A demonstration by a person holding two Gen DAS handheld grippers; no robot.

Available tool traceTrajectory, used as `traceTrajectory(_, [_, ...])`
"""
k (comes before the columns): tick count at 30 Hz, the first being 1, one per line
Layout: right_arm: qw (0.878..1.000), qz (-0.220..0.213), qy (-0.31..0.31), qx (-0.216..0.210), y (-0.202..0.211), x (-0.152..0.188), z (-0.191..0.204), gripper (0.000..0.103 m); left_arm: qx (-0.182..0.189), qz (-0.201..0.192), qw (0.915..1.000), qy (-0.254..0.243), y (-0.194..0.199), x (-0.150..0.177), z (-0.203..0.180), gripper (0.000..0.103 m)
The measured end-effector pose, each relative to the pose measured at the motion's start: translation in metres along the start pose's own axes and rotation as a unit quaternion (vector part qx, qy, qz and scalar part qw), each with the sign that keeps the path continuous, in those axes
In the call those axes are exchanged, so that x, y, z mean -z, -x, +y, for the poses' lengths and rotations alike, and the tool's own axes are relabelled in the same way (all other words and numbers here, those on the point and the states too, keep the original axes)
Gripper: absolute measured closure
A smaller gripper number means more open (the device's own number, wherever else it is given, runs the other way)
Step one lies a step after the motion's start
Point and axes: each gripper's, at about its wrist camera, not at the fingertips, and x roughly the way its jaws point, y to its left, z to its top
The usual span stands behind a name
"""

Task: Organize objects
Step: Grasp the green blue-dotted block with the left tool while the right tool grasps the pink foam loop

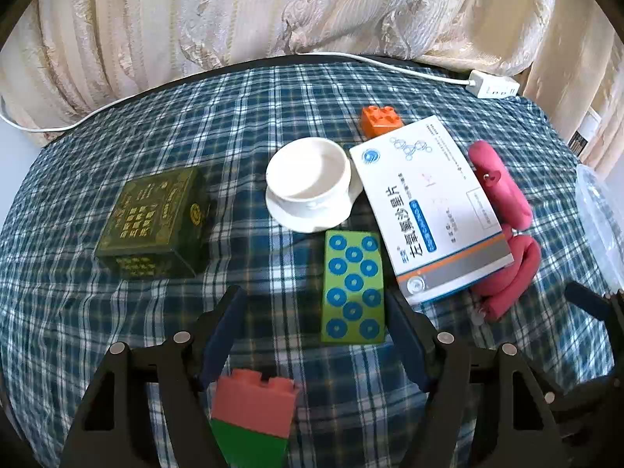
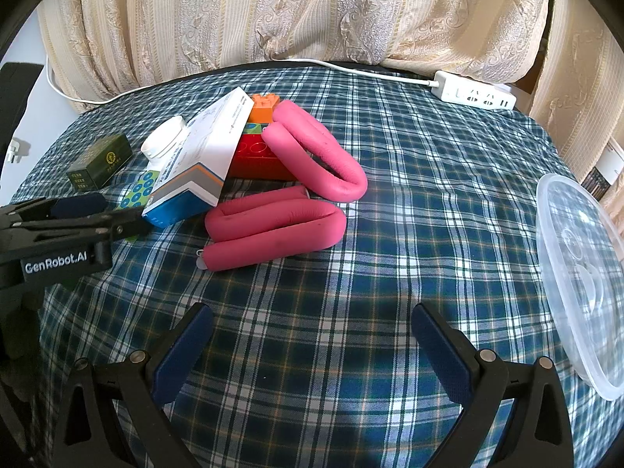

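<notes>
My left gripper (image 1: pixel 314 308) is open just above the cloth, its fingers either side of the near end of a green block with blue dots (image 1: pixel 354 288). A pink-and-green brick (image 1: pixel 255 417) lies below it. Ahead stand a white cup on a saucer (image 1: pixel 310 179), a dark green box (image 1: pixel 156 222), a white-and-blue medicine box (image 1: pixel 433 210), an orange brick (image 1: pixel 380 117) and a folded pink foam tube (image 1: pixel 503 226). My right gripper (image 2: pixel 312 323) is open and empty, short of the pink tube (image 2: pixel 280 222). The medicine box (image 2: pixel 199 163) leans on a red brick (image 2: pixel 257 160).
A checked blue cloth (image 2: pixel 390 195) covers the round table. A clear plastic container (image 2: pixel 581 292) sits at the right edge. A white power strip (image 2: pixel 474 95) and its cable lie along the back edge before a cream curtain. The left gripper's body (image 2: pixel 58 234) shows at the left.
</notes>
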Motion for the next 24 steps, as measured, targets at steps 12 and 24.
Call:
traceTrajectory(12, [1.000, 0.001, 0.001, -0.001, -0.001, -0.001, 0.000, 0.000, 0.010, -0.017, 0.9998, 0.010, 0.002, 0.001, 0.007, 0.071])
traceTrajectory(24, [0.999, 0.030, -0.024, -0.031, -0.006, -0.020, 0.002, 0.000, 0.010, -0.056, 0.9980, 0.029, 0.026, 0.005, 0.022, 0.071])
